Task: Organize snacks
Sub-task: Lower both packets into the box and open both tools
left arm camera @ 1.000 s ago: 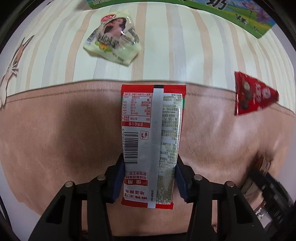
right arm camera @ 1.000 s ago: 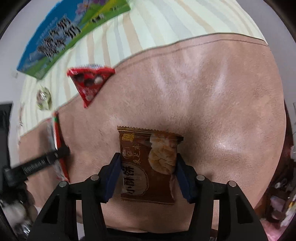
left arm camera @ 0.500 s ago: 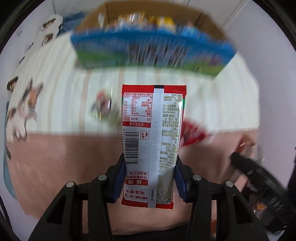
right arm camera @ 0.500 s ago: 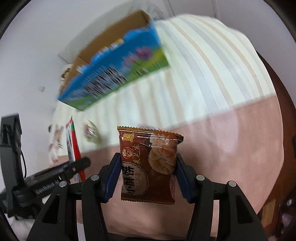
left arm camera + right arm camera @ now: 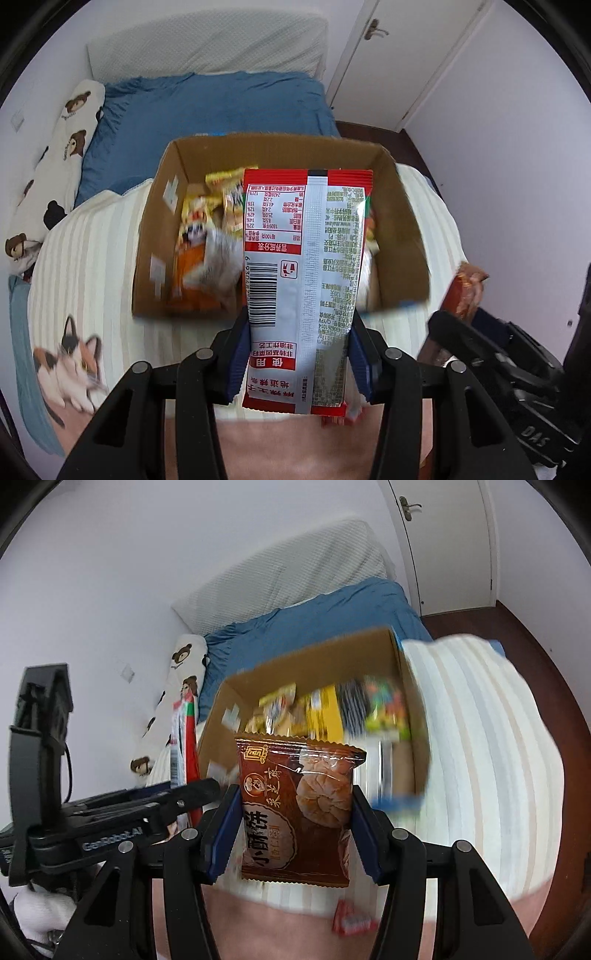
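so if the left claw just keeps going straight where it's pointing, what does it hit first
Most likely the near wall of the cardboard box, or the snack packets piled inside it. The left claw, shut on the red and white packet, points straight at the box opening, and that packet's top edge would arrive first. Depth is unclear.

1. The snack packets [image 5: 207, 254] inside the cardboard box [image 5: 402, 221] are smeared by motion blur; their labels cannot be read; the red-and-white packet [image 5: 306, 280] held in the left gripper [image 5: 297, 365] covers the box's middle and right contents.
2. In the right wrist view the brown pastry packet [image 5: 295, 808] hides the box's near wall; the box's near right corner is blurred.
3. A small red wrapper [image 5: 351, 921] on the near bedding is blurred; its print is unreadable.
4. The cat print [image 5: 66, 365] at the near left is blurred.
5. Both grippers' bodies are cut off by the bottom edge.
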A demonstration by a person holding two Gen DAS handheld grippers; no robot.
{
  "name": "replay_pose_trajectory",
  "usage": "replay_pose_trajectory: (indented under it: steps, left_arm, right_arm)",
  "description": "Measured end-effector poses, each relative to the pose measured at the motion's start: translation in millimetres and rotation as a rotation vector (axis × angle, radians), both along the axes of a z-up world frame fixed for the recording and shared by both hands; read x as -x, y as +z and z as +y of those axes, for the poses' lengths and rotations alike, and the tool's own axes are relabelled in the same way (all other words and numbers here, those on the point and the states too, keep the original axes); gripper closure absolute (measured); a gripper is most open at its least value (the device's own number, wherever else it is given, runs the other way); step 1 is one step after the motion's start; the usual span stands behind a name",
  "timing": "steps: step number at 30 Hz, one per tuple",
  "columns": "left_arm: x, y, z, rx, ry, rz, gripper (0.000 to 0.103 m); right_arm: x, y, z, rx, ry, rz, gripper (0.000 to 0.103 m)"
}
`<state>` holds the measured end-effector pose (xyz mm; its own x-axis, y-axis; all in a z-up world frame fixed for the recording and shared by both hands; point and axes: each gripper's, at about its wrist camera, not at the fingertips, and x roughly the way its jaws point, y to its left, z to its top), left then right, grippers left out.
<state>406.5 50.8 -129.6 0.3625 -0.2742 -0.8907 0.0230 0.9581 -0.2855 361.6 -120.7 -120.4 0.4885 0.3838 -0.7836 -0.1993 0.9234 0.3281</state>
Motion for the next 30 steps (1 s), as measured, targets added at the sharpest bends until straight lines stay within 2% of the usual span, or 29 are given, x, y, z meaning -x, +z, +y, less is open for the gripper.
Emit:
replay_pose_trajectory:
  steps: [3, 4, 9, 14, 19, 20, 21, 22, 23, 24, 25, 30]
  left_arm:
    - [-45.6, -14.9, 5.7, 0.001, 0.000, 0.063, 0.058]
    - [-65.1, -27.8, 9.0, 0.004, -0.005, 0.097, 0.058]
    - [-127.0, -78.8, 17.9, 0.032, -0.007, 0.243, 0.058]
    - [-163.0, -116.6, 18.9, 0.011, -0.008, 0.333, 0.058]
    - [-177.6, -146.8, 17.4, 0.046, -0.023, 0.416, 0.056]
    - [-179.1, -153.5, 17.3, 0.054, -0.028, 0.433, 0.052]
    - [-180.9, -156.0, 18.7, 0.065, -0.026, 0.435, 0.043]
    - [-180.9, -159.1, 21.0, 0.066, -0.015, 0.430, 0.035]
    - [-180.9, -161.8, 23.2, 0.066, -0.006, 0.428, 0.018]
    - [-180.6, -163.7, 24.2, 0.069, -0.005, 0.429, 0.011]
    - [-180.0, -164.9, 24.6, 0.067, -0.004, 0.430, 0.011]
    - [-177.8, -159.9, 27.3, 0.044, 0.008, 0.406, 0.007]
  right_arm:
    - [-53.1, -1.7, 10.4, 0.029, 0.010, 0.018, 0.044]
    - [-66.9, -4.9, 12.6, 0.031, 0.012, 0.034, 0.044]
    - [-133.3, -38.1, 24.7, 0.063, 0.008, 0.119, 0.044]
    - [-160.0, -74.7, 31.5, 0.083, 0.013, 0.195, 0.044]
    - [-179.0, -106.7, 40.9, 0.133, 0.047, 0.265, 0.044]
    - [-181.1, -111.2, 44.0, 0.143, 0.061, 0.283, 0.043]
    - [-183.7, -117.2, 45.3, 0.158, 0.067, 0.302, 0.042]
    - [-185.3, -122.8, 45.5, 0.171, 0.068, 0.321, 0.036]
    - [-186.4, -125.9, 45.6, 0.170, 0.071, 0.330, 0.024]
    - [-187.1, -127.7, 45.1, 0.179, 0.067, 0.335, 0.017]
    - [-187.4, -128.6, 44.7, 0.200, 0.059, 0.331, 0.007]
    - [-187.8, -125.8, 46.2, 0.217, 0.056, 0.328, 0.006]
